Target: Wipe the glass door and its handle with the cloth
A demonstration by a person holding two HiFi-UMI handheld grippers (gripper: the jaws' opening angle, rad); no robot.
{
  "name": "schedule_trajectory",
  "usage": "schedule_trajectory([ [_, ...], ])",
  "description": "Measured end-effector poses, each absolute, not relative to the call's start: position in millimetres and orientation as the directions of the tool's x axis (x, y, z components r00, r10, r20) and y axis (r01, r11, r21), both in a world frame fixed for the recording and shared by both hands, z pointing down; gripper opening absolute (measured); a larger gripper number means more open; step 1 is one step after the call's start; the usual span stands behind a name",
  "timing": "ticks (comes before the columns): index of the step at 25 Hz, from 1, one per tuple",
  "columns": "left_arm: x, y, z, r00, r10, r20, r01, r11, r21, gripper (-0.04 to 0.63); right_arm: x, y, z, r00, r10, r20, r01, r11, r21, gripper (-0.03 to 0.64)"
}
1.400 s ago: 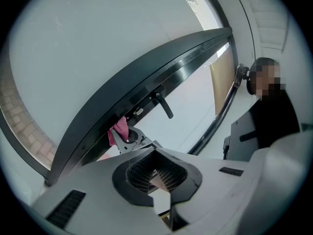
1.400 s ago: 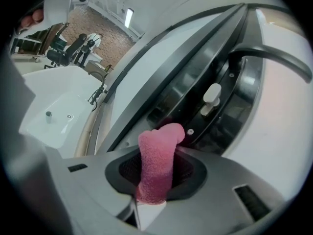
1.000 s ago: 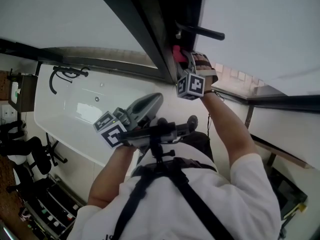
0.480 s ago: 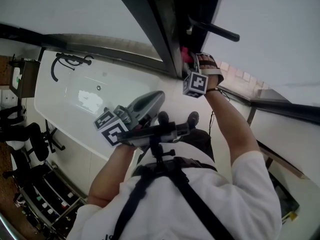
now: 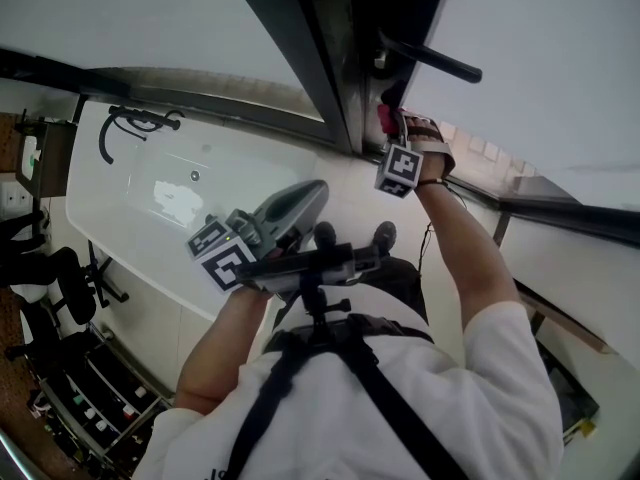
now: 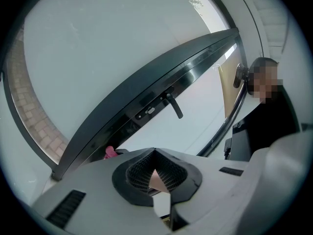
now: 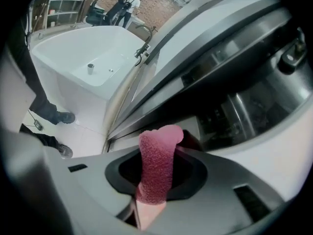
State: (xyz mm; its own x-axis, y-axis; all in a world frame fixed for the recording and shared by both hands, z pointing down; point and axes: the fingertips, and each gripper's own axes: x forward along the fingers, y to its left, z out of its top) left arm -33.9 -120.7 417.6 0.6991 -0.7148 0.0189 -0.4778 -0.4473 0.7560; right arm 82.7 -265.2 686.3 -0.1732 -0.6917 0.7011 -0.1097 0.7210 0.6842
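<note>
The glass door (image 5: 540, 38) has a dark frame (image 5: 320, 58) and a black lever handle (image 5: 430, 60), which also shows in the left gripper view as the handle (image 6: 173, 105). My right gripper (image 5: 389, 128) is shut on a pink cloth (image 5: 384, 118) and presses it against the frame just below the handle. In the right gripper view the cloth (image 7: 157, 163) sticks out from between the jaws towards the dark frame (image 7: 195, 106). My left gripper (image 5: 316, 192) is held low near my body, shut with nothing in it, well away from the door.
A white bathtub (image 5: 170, 193) with a black faucet (image 5: 130, 133) lies left of the door. Shelving (image 5: 90, 408) stands at the lower left. A person (image 6: 266, 116) stands to the right of the door. Someone's legs (image 7: 49, 114) are by the tub.
My right gripper has slid the pink cloth a little way along the door frame, away from the handle. The left gripper has stayed where it was.
</note>
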Motion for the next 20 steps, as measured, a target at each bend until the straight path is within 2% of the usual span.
schedule_trajectory([
  [6,-32,-120,420,0.722,-0.692,0.011,-0.454,-0.462,0.762,-0.008,129,-258,687,-0.083,-0.692,0.717,-0.230,0.714,0.662,0.098],
  [9,-28,-117,421,0.732,-0.681,0.009,-0.445,-0.469,0.763,-0.008,146,-248,689,-0.087,-0.666,0.741,-0.416,0.700,0.580,0.100],
  [12,-22,-115,423,0.744,-0.668,0.010,-0.436,-0.475,0.764,-0.008,159,-236,695,-0.114,-0.596,0.795,-0.732,0.592,0.339,0.100],
  [14,-19,-116,428,0.752,-0.658,0.030,-0.448,-0.478,0.756,-0.008,157,-231,708,-0.198,-0.544,0.815,-0.863,0.491,0.117,0.100],
  [17,-17,-123,457,0.759,-0.640,0.116,-0.514,-0.482,0.710,-0.008,147,-227,740,-0.311,-0.483,0.819,-0.917,0.378,-0.126,0.100],
  [20,-16,-130,491,0.761,-0.612,0.213,-0.574,-0.483,0.661,-0.008,128,-230,751,-0.371,-0.456,0.809,-0.904,0.378,-0.201,0.100],
])
